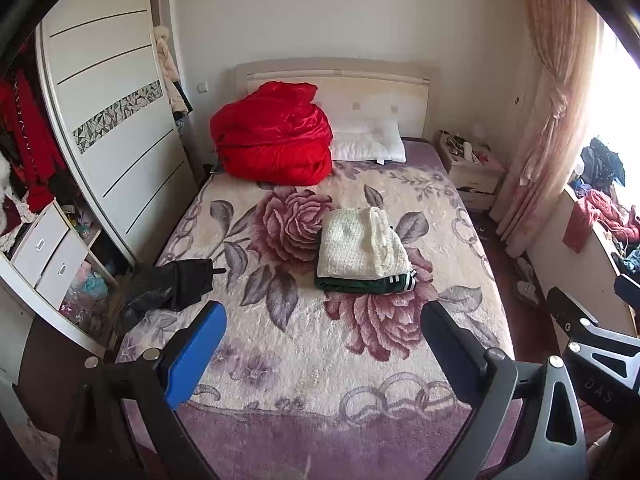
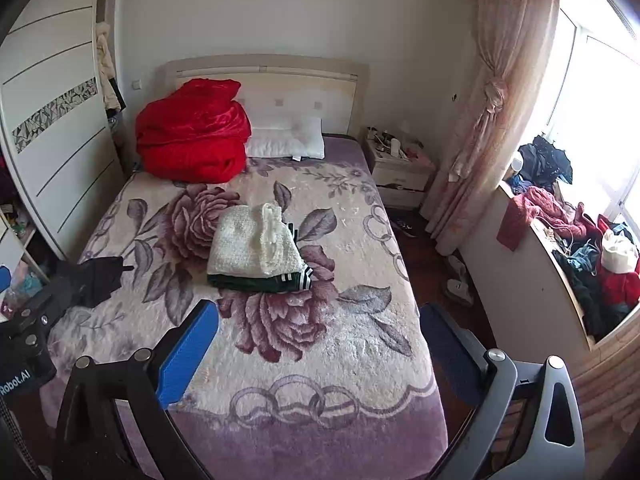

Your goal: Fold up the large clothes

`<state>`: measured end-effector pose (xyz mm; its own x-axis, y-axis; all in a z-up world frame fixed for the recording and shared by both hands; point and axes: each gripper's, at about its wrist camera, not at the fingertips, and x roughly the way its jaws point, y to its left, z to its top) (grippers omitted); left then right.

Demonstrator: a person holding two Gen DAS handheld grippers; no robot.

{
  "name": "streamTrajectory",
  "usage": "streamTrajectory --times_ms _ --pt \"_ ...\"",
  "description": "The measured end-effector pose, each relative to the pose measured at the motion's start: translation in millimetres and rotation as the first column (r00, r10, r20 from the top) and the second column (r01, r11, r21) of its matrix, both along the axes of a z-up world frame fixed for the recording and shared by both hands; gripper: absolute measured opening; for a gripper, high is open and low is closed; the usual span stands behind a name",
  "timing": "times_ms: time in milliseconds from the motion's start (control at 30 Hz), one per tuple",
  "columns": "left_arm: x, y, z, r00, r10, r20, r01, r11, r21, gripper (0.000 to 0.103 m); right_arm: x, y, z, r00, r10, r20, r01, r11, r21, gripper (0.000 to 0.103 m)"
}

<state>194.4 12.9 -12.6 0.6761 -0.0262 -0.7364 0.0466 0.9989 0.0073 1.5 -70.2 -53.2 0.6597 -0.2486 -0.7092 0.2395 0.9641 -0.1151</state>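
A folded cream knit garment point(image 1: 362, 242) point(image 2: 254, 242) lies on top of a folded dark green garment with white stripes point(image 1: 366, 283) point(image 2: 262, 281) in the middle of the bed point(image 1: 304, 352) point(image 2: 320, 360). A crumpled black garment point(image 1: 168, 288) point(image 2: 90, 280) lies at the bed's left edge. My left gripper point(image 1: 324, 338) is open and empty, held above the near part of the bed. My right gripper point(image 2: 320, 340) is open and empty, also above the near part of the bed, to the right of the left one.
A red quilt point(image 1: 272, 136) and a white pillow point(image 1: 368, 140) lie at the headboard. An open wardrobe point(image 1: 100, 120) stands on the left, a nightstand point(image 1: 472, 168) and curtain point(image 2: 484, 100) on the right. A window ledge holds piled clothes point(image 2: 580, 248).
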Motion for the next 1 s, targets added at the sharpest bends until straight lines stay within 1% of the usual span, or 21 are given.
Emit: streamTrajectory --times_ms 133,233,400,667,1000 --pt "-7 0 7 1.0 0.011 0.023 -0.011 1.0 -0.008 0.099 -7 -1 17 1.0 0.01 0.023 -0.01 1.0 -0.003 0.103" --pt "-9 -2 12 0.999 0.003 0.034 -0.003 1.0 -0.007 0.099 -11 -3 28 0.999 0.013 0.043 -0.012 1.0 -0.006 0.103" --pt "-14 0 18 0.998 0.014 0.056 -0.013 1.0 -0.016 0.099 -16 -5 42 0.998 0.012 0.065 -0.011 1.0 -0.014 0.103" --pt "-18 2 19 0.998 0.027 0.063 -0.026 0.999 -0.019 0.1 -23 -5 47 0.998 0.023 0.063 -0.022 1.0 -0.006 0.103" --pt "-22 4 22 0.998 0.022 0.064 -0.022 1.0 -0.004 0.1 -24 -7 47 0.998 0.031 0.06 -0.031 0.999 0.005 0.103"
